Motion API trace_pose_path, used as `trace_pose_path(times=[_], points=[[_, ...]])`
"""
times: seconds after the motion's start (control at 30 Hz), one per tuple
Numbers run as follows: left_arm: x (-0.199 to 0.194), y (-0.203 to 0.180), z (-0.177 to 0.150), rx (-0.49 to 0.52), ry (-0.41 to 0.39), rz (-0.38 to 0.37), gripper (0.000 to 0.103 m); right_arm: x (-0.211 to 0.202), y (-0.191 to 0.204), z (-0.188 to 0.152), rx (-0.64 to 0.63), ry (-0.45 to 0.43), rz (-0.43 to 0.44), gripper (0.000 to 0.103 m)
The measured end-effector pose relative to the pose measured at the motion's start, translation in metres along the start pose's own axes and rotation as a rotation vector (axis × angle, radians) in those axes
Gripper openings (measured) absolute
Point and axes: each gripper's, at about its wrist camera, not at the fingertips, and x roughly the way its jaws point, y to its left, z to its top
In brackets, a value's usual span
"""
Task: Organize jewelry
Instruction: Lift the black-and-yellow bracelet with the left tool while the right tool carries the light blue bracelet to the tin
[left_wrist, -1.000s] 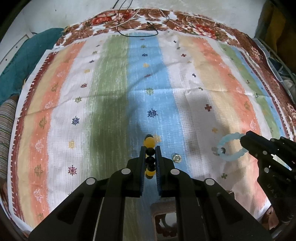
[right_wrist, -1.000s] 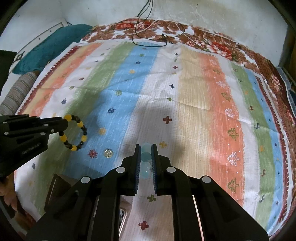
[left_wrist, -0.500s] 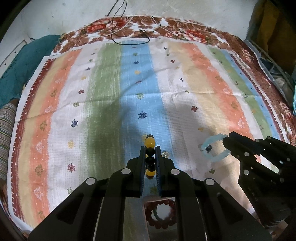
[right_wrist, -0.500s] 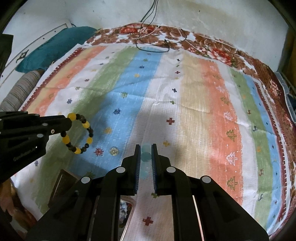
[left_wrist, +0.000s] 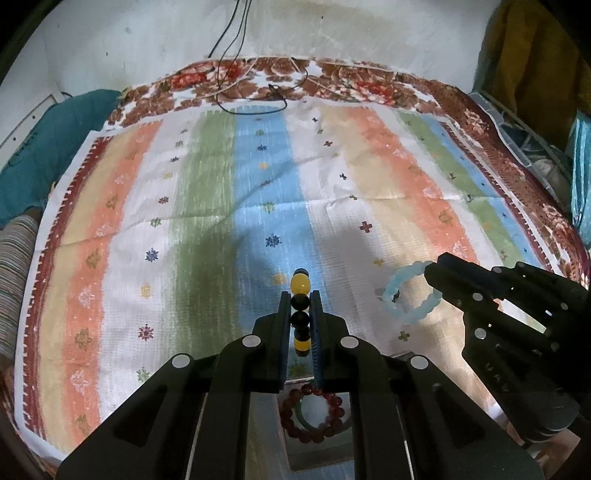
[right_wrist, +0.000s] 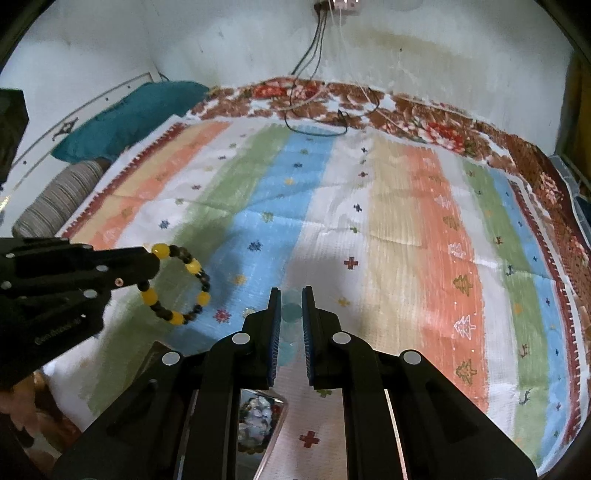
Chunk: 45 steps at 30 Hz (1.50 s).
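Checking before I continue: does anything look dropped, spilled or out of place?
Nothing stands out. Left gripper holds the yellow-and-black bracelet, right gripper the pale blue bracelet, both clear of the striped cloth.

Striped cloth (left_wrist: 229, 206) over floral blanket (left_wrist: 369, 83), teal cushion (right_wrist: 125, 114) beside

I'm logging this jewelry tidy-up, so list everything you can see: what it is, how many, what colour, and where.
Yellow and black bracelet: one, held in the left gripper.
Pale blue bracelet: one, translucent, held in the right gripper.
Dark red bracelet: one, in a box below the left gripper, around a green ring.
Striped cloth: one, orange, green, blue and white, spread flat.
Floral blanket: one, brown and red, under the cloth.
Teal cushion: one, far left by the wall.
Cables: several, dark and white, hanging down the wall.
Left gripper: black, shut on its bracelet.
Right gripper: black, shut on its bracelet.
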Motion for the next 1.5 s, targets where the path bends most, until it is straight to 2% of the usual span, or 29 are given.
trace_pose_path(times=[0.4,0.6,1.03,1.5], points=[[-0.018,-0.002,-0.011,0.005,-0.067,0.017,0.010,-0.022,0.000,-0.009,0.009,-0.087,-0.005,0.012],[-0.030,-0.005,-0.018,0.003,-0.094,0.004,0.010,-0.031,0.003,-0.014,0.001,-0.104,-0.008,0.012],[-0.059,-0.009,-0.041,-0.004,-0.146,-0.048,0.010,-0.053,0.009,-0.029,-0.003,-0.124,0.016,0.012],[-0.072,-0.010,-0.061,0.001,-0.158,-0.070,0.010,-0.066,0.016,-0.048,-0.018,-0.106,0.040,0.012]])
